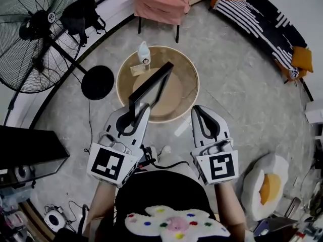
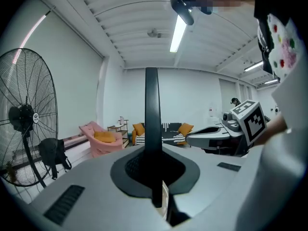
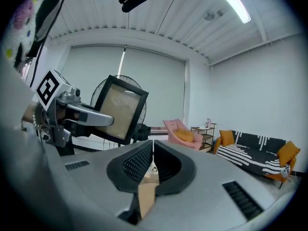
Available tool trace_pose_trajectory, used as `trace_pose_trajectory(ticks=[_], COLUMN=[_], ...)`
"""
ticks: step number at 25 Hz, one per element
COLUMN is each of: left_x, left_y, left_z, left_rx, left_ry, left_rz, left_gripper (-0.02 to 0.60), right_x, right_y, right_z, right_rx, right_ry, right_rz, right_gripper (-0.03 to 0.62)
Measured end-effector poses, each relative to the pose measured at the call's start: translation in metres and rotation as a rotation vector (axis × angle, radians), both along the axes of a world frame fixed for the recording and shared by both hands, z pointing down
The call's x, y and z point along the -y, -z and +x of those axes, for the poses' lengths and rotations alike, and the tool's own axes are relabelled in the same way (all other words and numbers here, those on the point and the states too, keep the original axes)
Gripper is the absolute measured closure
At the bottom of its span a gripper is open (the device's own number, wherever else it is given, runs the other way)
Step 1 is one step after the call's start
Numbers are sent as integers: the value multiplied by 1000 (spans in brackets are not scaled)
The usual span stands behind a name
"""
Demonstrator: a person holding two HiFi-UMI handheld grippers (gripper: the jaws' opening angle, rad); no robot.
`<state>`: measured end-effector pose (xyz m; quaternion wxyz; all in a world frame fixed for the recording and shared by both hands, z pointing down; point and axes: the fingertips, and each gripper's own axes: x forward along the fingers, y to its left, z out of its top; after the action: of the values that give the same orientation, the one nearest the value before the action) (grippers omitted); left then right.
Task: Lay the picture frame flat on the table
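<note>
Fingers (image 2: 126, 170) of left gripper (image 2: 155, 177) closed on black border of picture frame (image 2: 152, 109); border seen edge-on in left gripper view, rising straight up from between the 2 pads. Jaws nearly together, with only the frame's thin edge between them.

Fingers (image 3: 137, 162) of right gripper (image 3: 152, 159) pressed together, nothing between them. Gripper held roughly level beside left gripper, apart from frame.

Picture frame position: lifted, standing on edge with a slight tilt, not flat. In head view, picture frame (image 1: 151, 87) over near side of round wooden table (image 1: 189, 72), gripped end toward person, far corner over tabletop. Contact between frame and tabletop: cannot tell. In right gripper view, picture frame (image 3: 120, 110) showing beige panel inside black border, left gripper (image 3: 89, 115) on its side edge.

On far part of tabletop: 1 small white bottle (image 1: 144, 53) and 1 pale card (image 1: 137, 69) just beside it, both beyond frame in head view.

In head view: left gripper (image 1: 132, 119) at table's near rim, right gripper (image 1: 203, 116) just off rim to the right, each with 1 marker cube at rear.

Surroundings: large black pedestal fan (image 1: 40, 34) at left, round base (image 1: 97, 82) near table; pink armchair (image 1: 161, 1) beyond table; striped sofa (image 1: 267, 19) with orange cushions at upper right; fried-egg-shaped cushion (image 1: 267, 185) on floor at lower right
</note>
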<state>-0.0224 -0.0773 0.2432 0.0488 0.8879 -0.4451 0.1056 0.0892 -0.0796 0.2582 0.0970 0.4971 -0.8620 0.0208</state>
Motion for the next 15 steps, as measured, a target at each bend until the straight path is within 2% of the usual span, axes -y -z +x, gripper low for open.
trace_pose_trajectory(ticks=[9,15], left_x=[11,11], left_y=[0,-1], left_z=[-3,-2], left_rx=[-15,-22], left_ry=[-25,-70], left_rz=[-15,-4], left_gripper=[558,558], right_x=[12,9], right_y=[9,14], right_z=[-10,-18], right_rx=[25,79], right_ry=[-11,32], right_rz=[22,22], right_gripper=[559,557])
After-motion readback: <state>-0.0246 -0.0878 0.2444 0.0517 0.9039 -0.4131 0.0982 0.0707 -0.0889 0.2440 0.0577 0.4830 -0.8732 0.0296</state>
